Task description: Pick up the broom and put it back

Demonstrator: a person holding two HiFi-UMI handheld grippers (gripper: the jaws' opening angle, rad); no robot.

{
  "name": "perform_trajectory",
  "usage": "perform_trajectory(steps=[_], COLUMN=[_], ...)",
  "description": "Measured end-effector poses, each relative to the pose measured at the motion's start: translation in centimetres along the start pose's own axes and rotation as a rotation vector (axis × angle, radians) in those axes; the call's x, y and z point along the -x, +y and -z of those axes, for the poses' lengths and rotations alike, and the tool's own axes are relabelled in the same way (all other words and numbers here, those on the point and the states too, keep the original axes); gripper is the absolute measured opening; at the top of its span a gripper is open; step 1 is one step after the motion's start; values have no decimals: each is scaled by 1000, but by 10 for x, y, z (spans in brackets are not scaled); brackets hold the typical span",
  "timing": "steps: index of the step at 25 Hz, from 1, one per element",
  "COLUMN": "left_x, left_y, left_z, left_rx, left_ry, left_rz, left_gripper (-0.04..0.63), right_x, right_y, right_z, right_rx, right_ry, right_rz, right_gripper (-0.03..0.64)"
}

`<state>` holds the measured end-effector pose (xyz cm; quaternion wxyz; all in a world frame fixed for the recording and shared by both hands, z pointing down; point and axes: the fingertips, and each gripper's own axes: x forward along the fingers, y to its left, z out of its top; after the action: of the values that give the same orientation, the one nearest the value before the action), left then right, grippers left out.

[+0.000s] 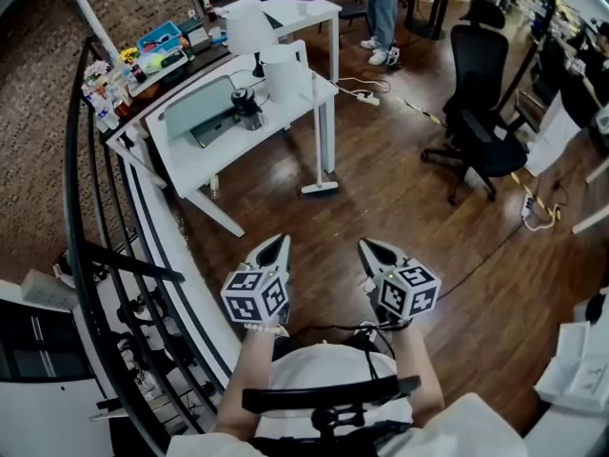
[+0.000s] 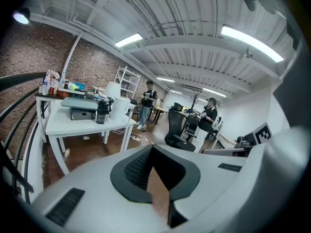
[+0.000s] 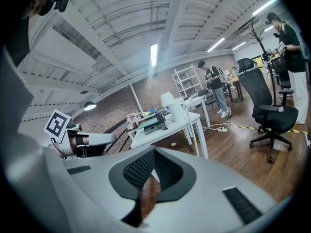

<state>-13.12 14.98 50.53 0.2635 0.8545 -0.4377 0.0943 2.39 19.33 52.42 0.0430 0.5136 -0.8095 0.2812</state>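
Observation:
The broom (image 1: 319,165) stands upright against the front corner of the white table (image 1: 190,165). Its white handle runs up along the table leg and its dark head (image 1: 320,189) rests on the wood floor. In the head view my left gripper (image 1: 279,242) and right gripper (image 1: 366,246) are side by side in front of me, pointing toward the broom and well short of it. Each has its jaws together with nothing between them. The left gripper view shows the left gripper (image 2: 152,147) shut, and the right gripper view shows the right gripper (image 3: 154,150) shut.
A dark curved railing (image 1: 81,208) runs along my left. The table carries a printer (image 1: 200,112), a black jug (image 1: 247,108) and a white cylinder (image 1: 283,69). A black office chair (image 1: 485,131) stands to the right, a cable and power strip (image 1: 366,96) lie behind the table, and a person (image 1: 383,17) stands farther back.

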Motion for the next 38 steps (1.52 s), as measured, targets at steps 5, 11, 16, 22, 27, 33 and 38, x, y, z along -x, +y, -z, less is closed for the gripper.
perform_trajectory(steps=[5,11,16,22,27,33,38], left_x=[-16,-29,-47,-85,-137,-189,-215], left_y=[-37,-72,-78,-60,-21,31,85], left_z=[4,13,12,-5,-32,-81,-116], left_rx=[2,11,9,12,27,32,33], left_ry=[-12,-19,-14,-14,-8,9,20], left_rz=[-27,-54,-68,-42,-3,31,47], left_gripper=[-11,-11,-11,-11,-11,-11,-11], right_x=[20,45,45,18,-29,-105,-178], right_y=[-29,-58,-79,-97,-118,-128,-127], right_z=[-8,-12,-10,-20,-41,-89,-121], right_rx=[2,1,-18,-17,-14,-13,-9], right_ry=[12,29,39,46,55,49,61], right_rz=[-44,-80,-87,-63,-16,16,44], right_gripper=[11,11,11,11,11,11,11])
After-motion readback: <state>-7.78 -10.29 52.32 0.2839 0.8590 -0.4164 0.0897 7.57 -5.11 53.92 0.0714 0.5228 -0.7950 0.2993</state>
